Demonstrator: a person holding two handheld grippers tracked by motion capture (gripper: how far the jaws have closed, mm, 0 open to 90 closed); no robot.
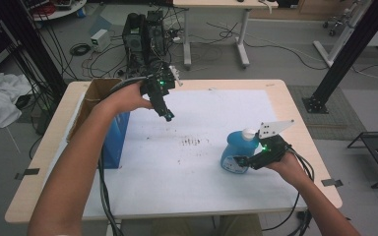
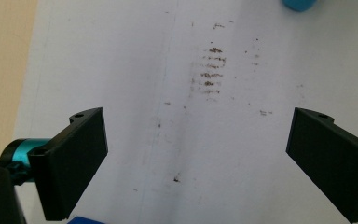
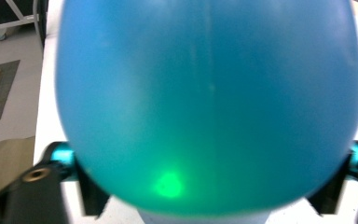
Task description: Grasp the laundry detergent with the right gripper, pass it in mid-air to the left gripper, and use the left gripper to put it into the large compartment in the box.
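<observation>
A blue bottle (image 1: 235, 151) with a white cap stands on the white sheet (image 1: 177, 177) at the table's right. My right gripper (image 1: 239, 161) reaches it from the right, low on its body. In the right gripper view the bottle (image 3: 209, 102) bulges between the two jaws, and both pads touch its sides. My left gripper (image 1: 167, 115) hangs above the sheet's far left part, tilted down. Its jaws stand wide apart with nothing between them (image 2: 196, 163). A rim of the blue bottle (image 2: 298, 4) peeks in at the top of the left gripper view.
A patch of brown smudges (image 1: 192, 142) marks the middle of the sheet, also under the left gripper as smudges (image 2: 212, 70). An open cardboard box (image 1: 96, 93) and a blue carton (image 1: 115, 142) stand at the table's left edge. Cables and equipment lie on the floor beyond.
</observation>
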